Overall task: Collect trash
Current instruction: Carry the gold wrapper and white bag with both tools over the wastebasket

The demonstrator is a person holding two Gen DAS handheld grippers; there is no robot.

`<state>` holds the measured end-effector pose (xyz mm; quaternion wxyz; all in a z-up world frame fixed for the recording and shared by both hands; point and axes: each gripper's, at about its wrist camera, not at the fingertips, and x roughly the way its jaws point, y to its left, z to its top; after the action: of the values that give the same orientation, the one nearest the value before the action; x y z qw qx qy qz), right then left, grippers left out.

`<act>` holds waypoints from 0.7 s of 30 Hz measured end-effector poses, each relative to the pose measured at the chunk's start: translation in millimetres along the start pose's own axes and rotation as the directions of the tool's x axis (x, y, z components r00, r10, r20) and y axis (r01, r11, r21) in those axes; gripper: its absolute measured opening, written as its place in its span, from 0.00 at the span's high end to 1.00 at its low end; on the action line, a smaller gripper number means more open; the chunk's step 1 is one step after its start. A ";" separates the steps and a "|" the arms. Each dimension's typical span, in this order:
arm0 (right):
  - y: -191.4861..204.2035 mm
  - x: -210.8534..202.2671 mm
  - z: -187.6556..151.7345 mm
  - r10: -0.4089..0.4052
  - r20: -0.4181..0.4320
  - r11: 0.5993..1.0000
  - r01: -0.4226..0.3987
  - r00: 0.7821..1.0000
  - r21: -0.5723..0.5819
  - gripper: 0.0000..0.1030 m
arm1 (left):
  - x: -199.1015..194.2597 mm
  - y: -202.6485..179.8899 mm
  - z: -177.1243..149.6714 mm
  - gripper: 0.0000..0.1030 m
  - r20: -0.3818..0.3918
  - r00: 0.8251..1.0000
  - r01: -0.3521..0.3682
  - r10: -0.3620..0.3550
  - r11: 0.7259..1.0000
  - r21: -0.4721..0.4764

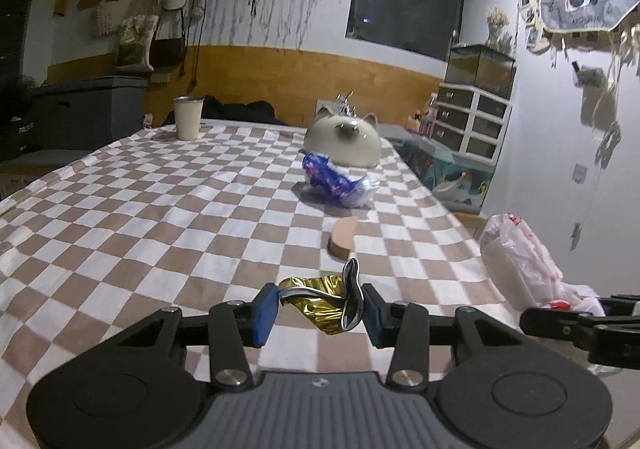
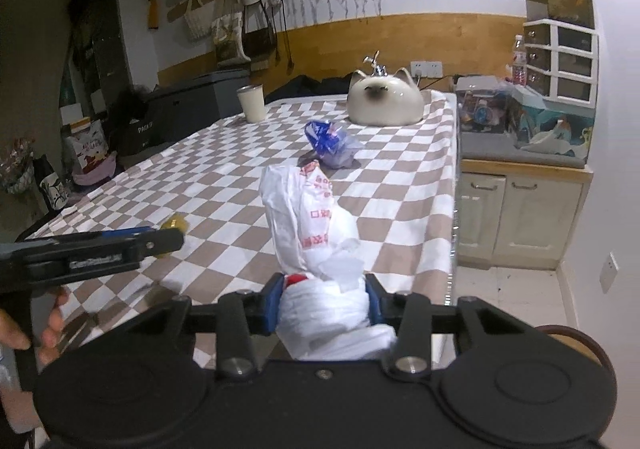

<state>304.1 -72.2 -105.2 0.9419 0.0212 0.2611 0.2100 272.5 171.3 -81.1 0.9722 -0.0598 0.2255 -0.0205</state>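
Left gripper [image 1: 320, 309] jaws clamped on gold wrapper [image 1: 320, 299], right gripper [image 2: 324, 303] jaws pinching white bag [image 2: 316, 217]

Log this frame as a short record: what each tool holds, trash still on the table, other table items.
left tool: shut on gold foil wrapper, at the near part of the checkered tablecloth
right tool: shut on white plastic bag, bag standing up from the grip
trash still lying loose: blue wrapper, mid-table in front of the cat-shaped ceramic
other items: cream cup at the far left; small brown wedge between blue wrapper and left tool
bag opening: cannot tell
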 end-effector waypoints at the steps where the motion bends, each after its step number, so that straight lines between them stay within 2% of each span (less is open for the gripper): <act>1: -0.7 -4.6 -0.2 -0.001 0.006 1.000 0.001 1.000 0.000 0.58 | -5.5 -2.3 -0.3 0.56 0.007 1.000 0.001 -0.001 1.000 -0.002; 12: -20.2 -63.0 -3.6 -0.032 0.088 0.999 0.033 0.996 -0.004 0.58 | -57.6 -44.3 -2.8 0.56 0.081 0.996 0.026 -0.027 1.000 0.017; 21: -52.7 -107.3 -9.5 -0.088 0.128 0.996 0.087 0.988 0.012 0.59 | -76.1 -97.1 -5.3 0.56 0.109 0.990 0.080 -0.086 0.995 0.057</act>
<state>236.4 -164.6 -69.4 0.9650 0.0259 0.2015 0.1657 200.6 79.5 -40.5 0.9828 -0.0446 0.1675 -0.0632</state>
